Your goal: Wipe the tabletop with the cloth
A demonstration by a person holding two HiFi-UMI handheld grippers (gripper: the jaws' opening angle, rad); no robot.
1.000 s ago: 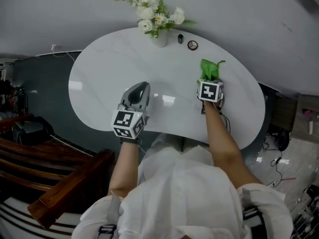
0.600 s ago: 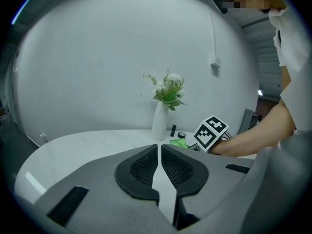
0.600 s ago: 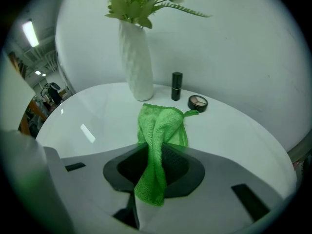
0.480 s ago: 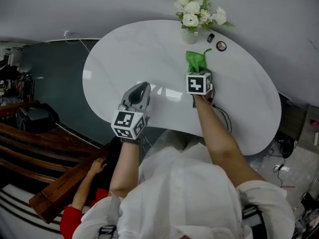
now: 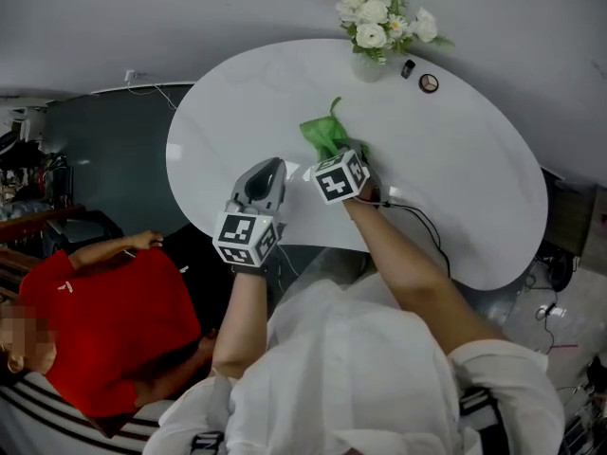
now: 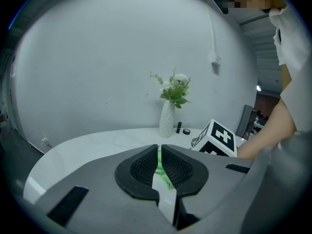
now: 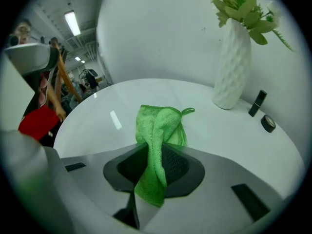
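While right gripper (image 7: 154, 161) pinches cloth (image 7: 161, 123), tabletop (image 7: 122, 101) (white)

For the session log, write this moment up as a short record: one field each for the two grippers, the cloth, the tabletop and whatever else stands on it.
left gripper: fingers together, nothing gripped, at the table's near edge
right gripper: fingers shut on the cloth
cloth: green, bunched, front part on the tabletop
tabletop: white, glossy, rounded
also on it: white vase of flowers, small black stick, small round item, all near the far edge
bystander: person in red, beside the table
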